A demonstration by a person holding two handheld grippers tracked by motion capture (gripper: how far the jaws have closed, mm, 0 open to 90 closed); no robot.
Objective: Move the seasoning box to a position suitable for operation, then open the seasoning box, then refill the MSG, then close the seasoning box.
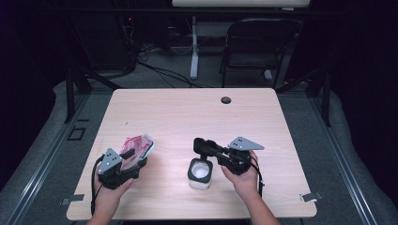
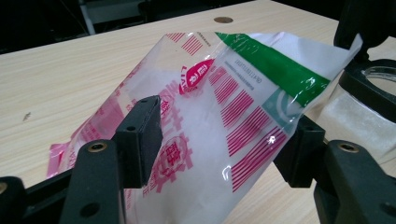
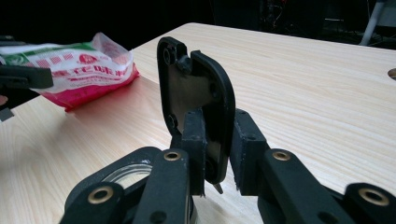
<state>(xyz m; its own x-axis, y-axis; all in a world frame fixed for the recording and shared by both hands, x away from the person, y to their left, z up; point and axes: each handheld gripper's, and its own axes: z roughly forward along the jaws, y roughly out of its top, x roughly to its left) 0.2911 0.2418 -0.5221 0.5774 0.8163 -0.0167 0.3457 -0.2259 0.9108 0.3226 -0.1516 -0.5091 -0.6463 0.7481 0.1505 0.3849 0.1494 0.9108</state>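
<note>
Red Chinese characters, unreadable, mark the bag (image 2: 224,116) between the left gripper's (image 2: 219,140) fingers (image 2: 140,135).

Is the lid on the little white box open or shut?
Open. The black lid stands up, pinched in the right claw, and the box shows white inside.

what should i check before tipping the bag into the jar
1. Lid swung up off the jar mouth: ok, it stands upright between the right hand-held gripper jaws.
2. Right grip on lid: ok, pads press its lower edge.
3. Left hand-held gripper on the bag: ok, the bag sits between its jaws, lifted off the table.
4. Bag opened: cannot tell, the green top edge looks flat.
5. Bag over jar mouth: not ok, it is off to the jar's left.
6. Jar contents level: cannot tell.
</note>
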